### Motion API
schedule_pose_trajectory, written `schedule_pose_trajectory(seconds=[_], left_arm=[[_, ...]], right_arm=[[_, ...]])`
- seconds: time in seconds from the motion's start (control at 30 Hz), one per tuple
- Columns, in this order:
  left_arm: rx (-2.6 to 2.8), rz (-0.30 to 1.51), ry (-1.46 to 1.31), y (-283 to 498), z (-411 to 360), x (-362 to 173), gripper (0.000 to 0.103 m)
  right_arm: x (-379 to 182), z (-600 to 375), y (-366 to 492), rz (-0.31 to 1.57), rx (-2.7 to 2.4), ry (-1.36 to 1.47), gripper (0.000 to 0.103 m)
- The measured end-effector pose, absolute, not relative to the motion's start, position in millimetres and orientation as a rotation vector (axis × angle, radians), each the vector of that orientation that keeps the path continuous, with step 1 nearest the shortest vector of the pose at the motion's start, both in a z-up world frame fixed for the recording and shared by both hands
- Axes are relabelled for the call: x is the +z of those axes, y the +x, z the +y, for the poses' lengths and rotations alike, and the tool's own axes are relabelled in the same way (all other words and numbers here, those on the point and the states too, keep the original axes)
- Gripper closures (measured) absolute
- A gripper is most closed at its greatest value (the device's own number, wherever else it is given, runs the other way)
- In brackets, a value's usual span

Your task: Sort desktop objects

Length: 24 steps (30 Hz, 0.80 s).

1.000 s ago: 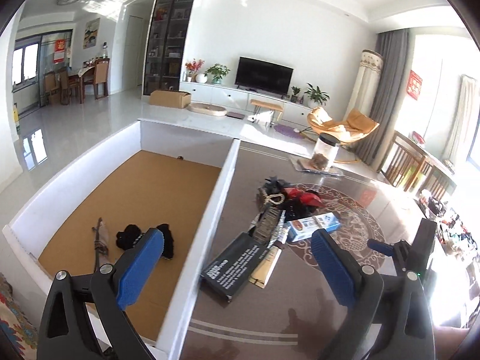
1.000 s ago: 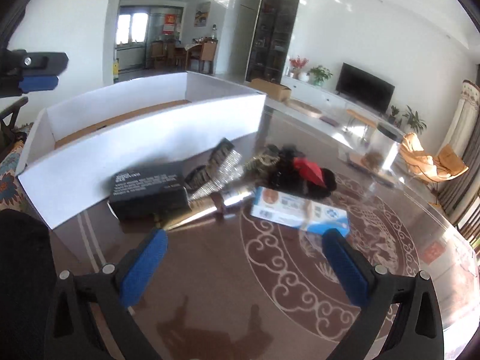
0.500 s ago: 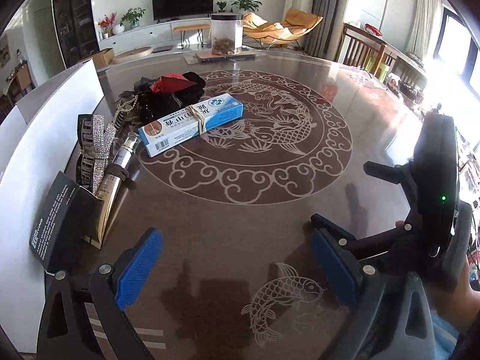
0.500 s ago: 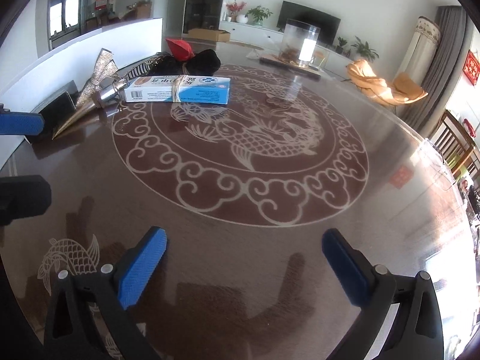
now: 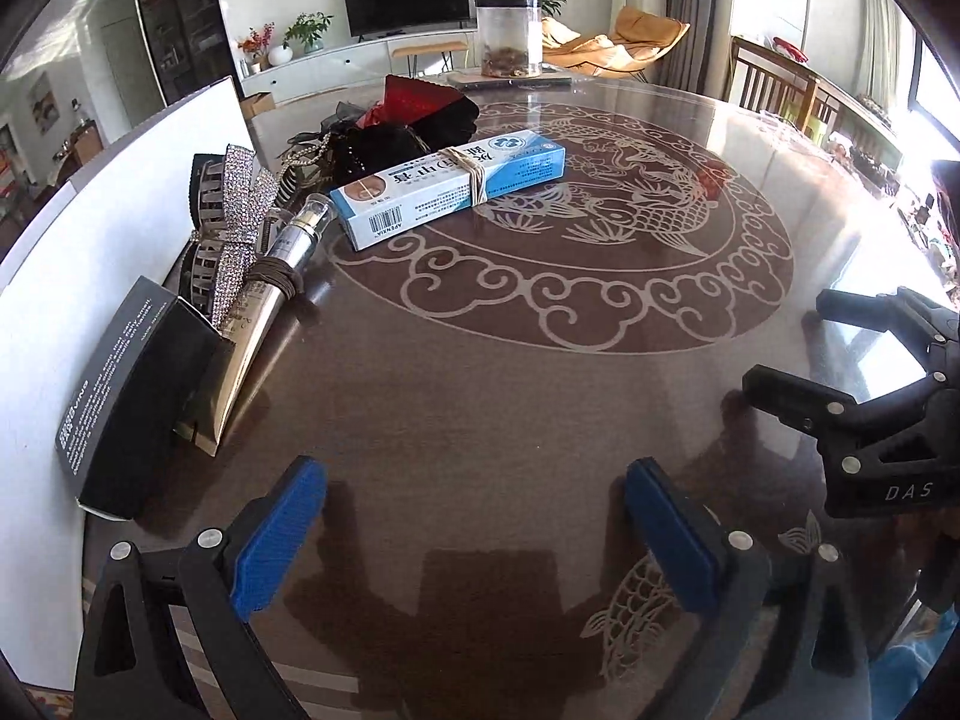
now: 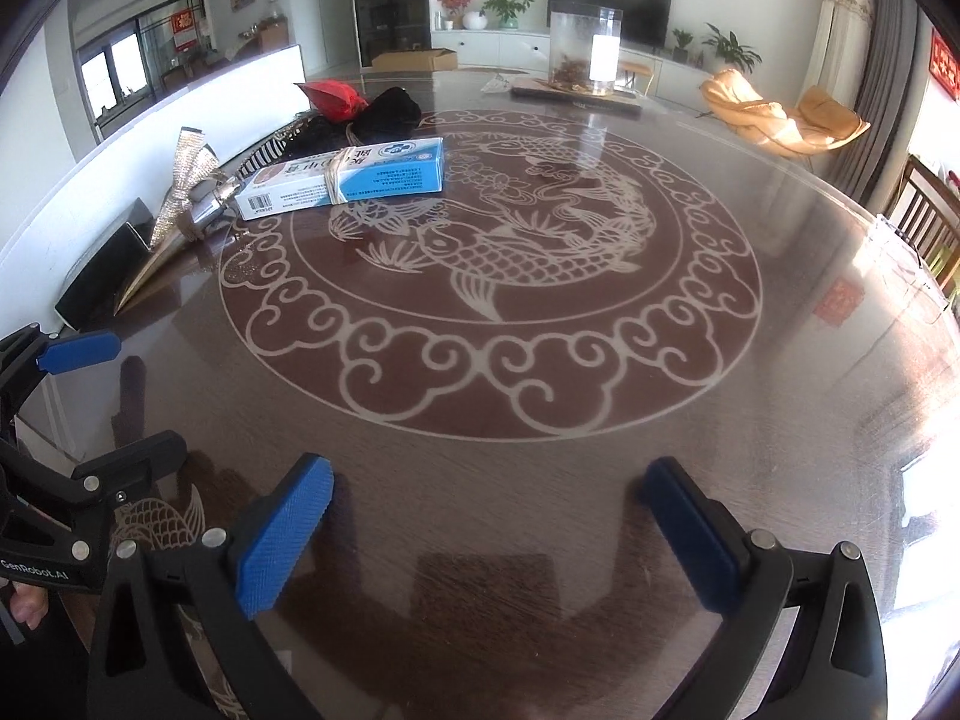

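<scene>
Far left, a black box [image 5: 129, 396] leans on the white bin wall [image 5: 54, 276]. Beside it the silver tube [image 5: 264, 306] runs cap-end away from the camera. The blue-and-white carton [image 5: 450, 186] lies on the bench [image 5: 540, 396] — long axis slanting up to the right, barcode end nearest. Left gripper [image 5: 474, 528] and right gripper [image 6: 486, 525] hover empty, jaws wide apart. Since half a second ago the view has edged closer to the carton.
</scene>
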State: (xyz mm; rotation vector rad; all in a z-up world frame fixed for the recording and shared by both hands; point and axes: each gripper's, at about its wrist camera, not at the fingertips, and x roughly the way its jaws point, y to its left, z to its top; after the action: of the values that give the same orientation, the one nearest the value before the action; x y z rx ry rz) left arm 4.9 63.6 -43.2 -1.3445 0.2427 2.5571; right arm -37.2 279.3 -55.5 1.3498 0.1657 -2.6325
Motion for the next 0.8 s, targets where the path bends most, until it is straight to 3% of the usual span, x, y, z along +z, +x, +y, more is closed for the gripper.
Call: schedule_pose_trajectory(seconds=[0.8], left_arm=[[2.586,0.192,-1.33,9.1,57.5,-42.6,0.0]], right_arm=[[-55.4,279.1,-37.1,0.165,-2.632,1.349,0.0]])
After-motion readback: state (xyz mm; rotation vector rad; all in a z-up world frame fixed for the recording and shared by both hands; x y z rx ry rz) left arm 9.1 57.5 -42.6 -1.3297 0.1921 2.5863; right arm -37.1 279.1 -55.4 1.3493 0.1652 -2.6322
